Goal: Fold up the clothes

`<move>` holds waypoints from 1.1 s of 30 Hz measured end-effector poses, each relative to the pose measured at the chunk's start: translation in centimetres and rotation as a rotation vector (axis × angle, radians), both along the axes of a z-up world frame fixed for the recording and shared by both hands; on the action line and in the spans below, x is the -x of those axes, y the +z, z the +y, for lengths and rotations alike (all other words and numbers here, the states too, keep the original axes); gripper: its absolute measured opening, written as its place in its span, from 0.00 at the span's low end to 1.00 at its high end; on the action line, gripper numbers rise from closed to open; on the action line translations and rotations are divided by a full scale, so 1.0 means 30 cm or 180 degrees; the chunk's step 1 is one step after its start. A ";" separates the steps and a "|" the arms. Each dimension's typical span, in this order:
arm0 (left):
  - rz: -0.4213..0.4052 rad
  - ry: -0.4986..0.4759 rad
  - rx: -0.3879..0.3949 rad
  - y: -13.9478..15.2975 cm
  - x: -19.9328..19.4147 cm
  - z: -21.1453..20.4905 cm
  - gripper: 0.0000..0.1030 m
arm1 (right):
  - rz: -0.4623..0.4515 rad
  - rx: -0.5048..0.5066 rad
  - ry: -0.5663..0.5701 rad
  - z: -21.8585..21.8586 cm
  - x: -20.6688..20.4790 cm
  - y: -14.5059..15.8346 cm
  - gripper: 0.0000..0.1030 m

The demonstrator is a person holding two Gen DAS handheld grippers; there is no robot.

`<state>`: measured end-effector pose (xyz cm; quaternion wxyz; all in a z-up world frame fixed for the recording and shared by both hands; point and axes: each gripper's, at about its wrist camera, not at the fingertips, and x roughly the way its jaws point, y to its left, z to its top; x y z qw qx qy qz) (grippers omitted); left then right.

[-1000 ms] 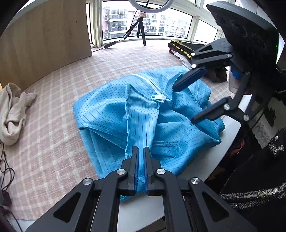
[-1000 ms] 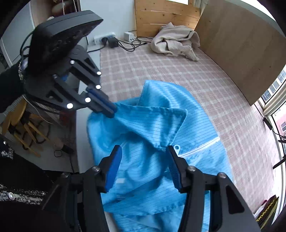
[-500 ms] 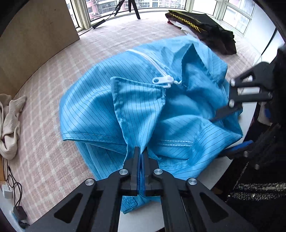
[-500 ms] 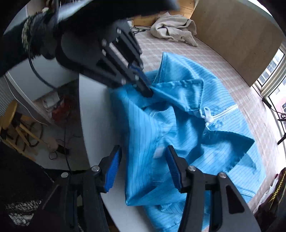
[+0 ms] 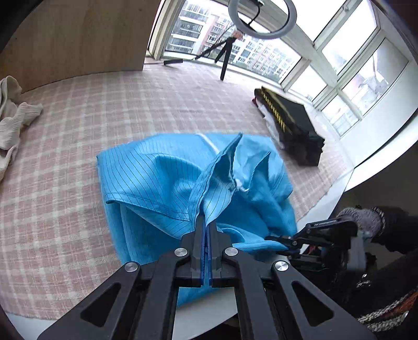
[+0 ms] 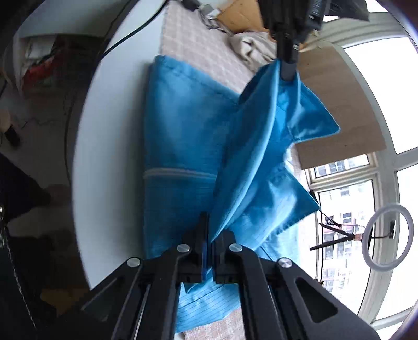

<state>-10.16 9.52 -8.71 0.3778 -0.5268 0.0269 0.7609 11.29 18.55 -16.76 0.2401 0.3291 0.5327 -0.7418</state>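
A bright blue pinstriped garment [image 5: 162, 177] with a white zipper lies bunched on the pink checked cloth [image 5: 52, 209] near the table's front edge. My left gripper [image 5: 206, 232] is shut on a raised fold of it. My right gripper [image 6: 210, 235] is shut on another edge of the same garment [image 6: 183, 125]. It shows in the left wrist view [image 5: 290, 244] at the lower right, pinching the garment's hem. In the right wrist view the left gripper [image 6: 287, 70] hangs from above, holding a blue corner up.
A cream garment [image 5: 10, 117] lies at the far left. A black folded pile with gold trim [image 5: 290, 125] sits at the back right. A wooden panel [image 5: 78, 39], windows and a ring light on a tripod [image 5: 261, 18] stand behind. The white table edge [image 6: 104, 157] runs alongside.
My right gripper was open above the garment and has shut on its edge. My left gripper stayed shut and lifted its fold up.
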 end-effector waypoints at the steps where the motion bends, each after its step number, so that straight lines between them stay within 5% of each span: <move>1: 0.0003 -0.0068 0.0067 -0.012 -0.019 0.005 0.01 | -0.0092 -0.0048 0.0060 -0.003 -0.012 -0.015 0.02; 3: 0.0040 -0.0082 0.0056 -0.009 -0.048 -0.007 0.03 | -0.0446 0.0260 -0.0086 0.030 0.023 0.053 0.10; 6: 0.0130 0.0089 -0.0083 0.025 -0.086 -0.078 0.13 | -0.1026 0.0827 -0.0308 0.089 0.085 0.173 0.35; 9: 0.0219 0.0331 -0.0122 0.040 -0.135 -0.170 0.20 | -0.1434 0.1465 -0.0538 0.140 0.183 0.289 0.38; 13: 0.0178 0.0765 -0.0049 -0.028 -0.228 -0.215 0.21 | -0.2049 0.2091 -0.1015 0.119 0.361 0.309 0.41; 19: -0.0303 0.1205 -0.0577 -0.173 -0.275 -0.161 0.21 | -0.2518 0.2196 -0.1636 -0.020 0.532 0.157 0.44; 23: -0.0353 0.1401 -0.0827 -0.189 -0.269 -0.145 0.21 | -0.2730 0.2345 -0.2094 -0.018 0.602 0.097 0.44; 26: -0.0266 0.1460 -0.0694 -0.188 -0.256 -0.123 0.33 | -0.2687 0.2403 -0.2192 -0.010 0.629 0.098 0.44; 28: -0.0237 0.1454 -0.0534 -0.206 -0.240 -0.098 0.31 | -0.2630 0.2405 -0.2264 -0.019 0.646 0.103 0.44; 29: -0.0232 0.1456 -0.0480 -0.218 -0.232 -0.087 0.30 | -0.2601 0.2351 -0.2306 -0.022 0.648 0.104 0.44; 31: -0.0211 0.1415 -0.0483 -0.239 -0.225 -0.070 0.07 | -0.2633 0.2345 -0.2381 -0.027 0.656 0.100 0.44; 33: -0.0113 0.1341 -0.0490 -0.229 -0.237 -0.055 0.02 | -0.2729 0.2405 -0.2439 -0.031 0.662 0.094 0.44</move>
